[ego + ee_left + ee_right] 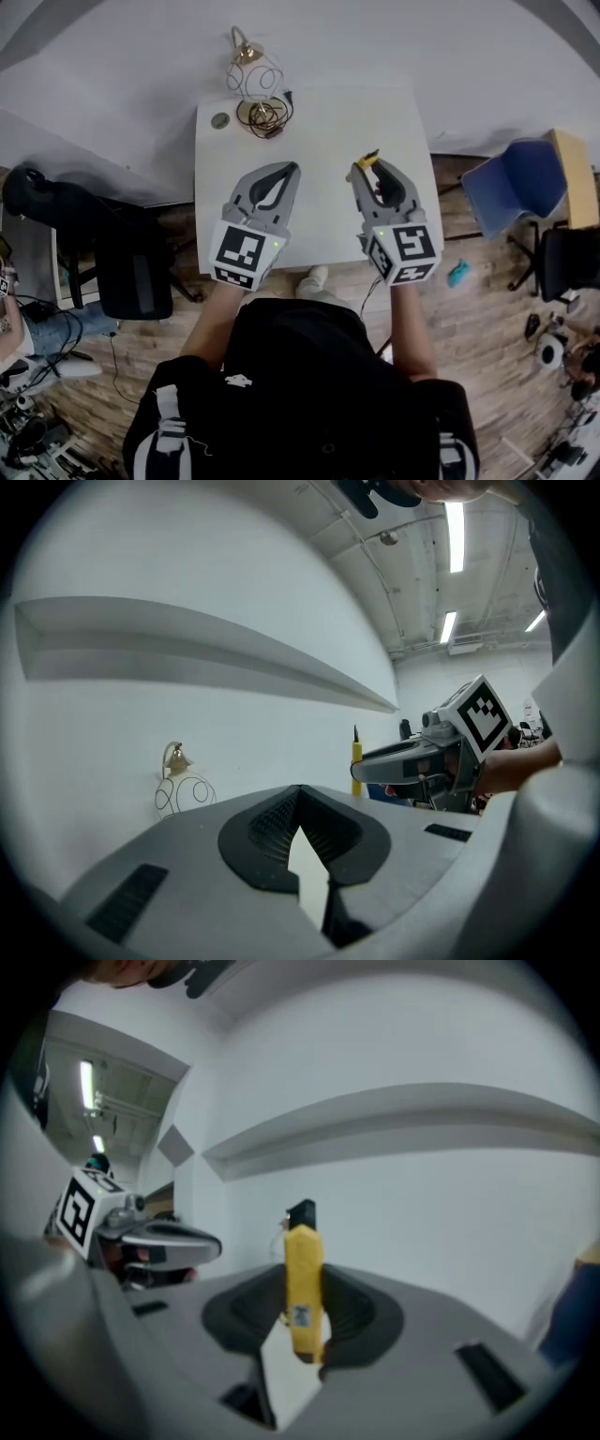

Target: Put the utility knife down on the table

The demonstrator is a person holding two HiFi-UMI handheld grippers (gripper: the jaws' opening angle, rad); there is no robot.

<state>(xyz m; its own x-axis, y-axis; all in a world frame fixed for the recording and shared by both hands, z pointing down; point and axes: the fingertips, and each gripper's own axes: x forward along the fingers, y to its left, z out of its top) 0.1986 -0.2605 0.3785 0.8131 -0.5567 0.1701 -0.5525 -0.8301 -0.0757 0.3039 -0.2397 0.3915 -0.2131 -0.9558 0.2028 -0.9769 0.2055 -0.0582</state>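
Note:
A yellow utility knife [303,1288] with a black tip stands upright between the jaws of my right gripper [367,169], which is shut on it. In the head view the knife [367,160] pokes out at the jaw tips, held above the right half of the white table [319,131]. My left gripper [289,171] hovers above the table's left half, level with the right one. Its jaw tips meet and hold nothing. The left gripper view shows the knife [356,761] sticking up from the right gripper.
A wire-globe lamp [253,77] with a coiled cable stands at the table's far edge, with a small round disc [220,120] beside it. A black chair [131,272] is left of the table and a blue chair [520,183] right of it. A teal object [458,273] lies on the floor.

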